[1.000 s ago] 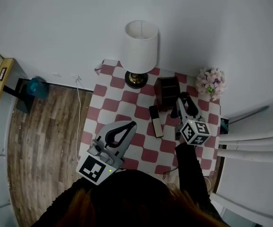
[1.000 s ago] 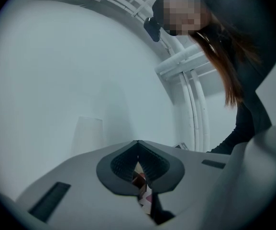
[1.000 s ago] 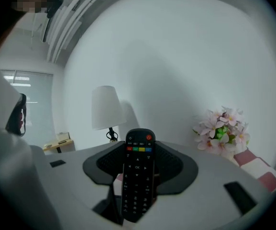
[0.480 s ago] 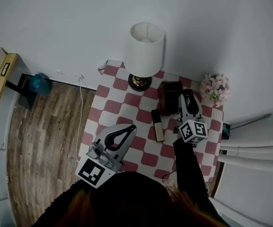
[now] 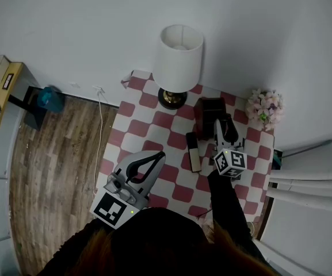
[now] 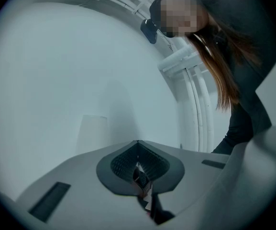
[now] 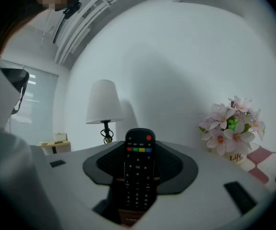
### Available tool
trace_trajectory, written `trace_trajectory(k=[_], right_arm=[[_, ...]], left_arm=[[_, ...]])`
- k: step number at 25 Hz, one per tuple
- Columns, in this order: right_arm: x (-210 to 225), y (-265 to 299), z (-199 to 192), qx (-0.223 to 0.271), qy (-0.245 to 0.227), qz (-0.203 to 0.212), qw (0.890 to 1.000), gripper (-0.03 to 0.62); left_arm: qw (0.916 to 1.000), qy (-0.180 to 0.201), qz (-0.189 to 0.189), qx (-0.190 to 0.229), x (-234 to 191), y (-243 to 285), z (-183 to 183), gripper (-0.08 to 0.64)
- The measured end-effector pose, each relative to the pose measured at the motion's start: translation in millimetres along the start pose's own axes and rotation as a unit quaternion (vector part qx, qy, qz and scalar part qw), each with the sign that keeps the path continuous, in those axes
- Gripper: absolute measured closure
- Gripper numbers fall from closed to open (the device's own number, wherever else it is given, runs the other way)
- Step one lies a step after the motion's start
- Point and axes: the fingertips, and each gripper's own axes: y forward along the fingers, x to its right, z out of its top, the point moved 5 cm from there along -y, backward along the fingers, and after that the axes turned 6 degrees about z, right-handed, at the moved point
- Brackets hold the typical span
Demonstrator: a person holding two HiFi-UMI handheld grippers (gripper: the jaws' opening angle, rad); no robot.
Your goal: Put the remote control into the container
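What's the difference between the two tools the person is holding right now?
The right tool grips a black remote control between its jaws; the left tool has its jaws closed together on nothing. The right tool reaches in beside the dark container, while the left tool sits back near the front edge of the checkered table. Both share the same grey two-jaw design.

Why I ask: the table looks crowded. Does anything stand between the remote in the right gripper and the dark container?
Nothing visible does. The right gripper holds the remote control upright in its fingers, right at the dark container. The lamp, the flowers and a second remote on the table sit off to the sides.
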Motion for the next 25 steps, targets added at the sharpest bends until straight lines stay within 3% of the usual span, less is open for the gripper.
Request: trace_trajectory(k=[7,14,25], right_arm=[[-16.4,-4.7,-12.7,-0.041,-0.046,0.006,0.998,0.391],[-18.9,-0.5,-12.9,-0.053,-0.058,0.0,0.997,0.39],[-19.8,3.1,6.8,-0.029,-0.069,0.003,0.997,0.394]], left_arm=[[1.0,0.002,-0.008,0.004,3.4,1.1,0.8,0.552],[0.9999,0.001,-0.011,0.003,5.2,-1.3,0.4,0.552],[0.9999,0.004,-0.009,0.007,5.0,-4.8,0.6,0.552]])
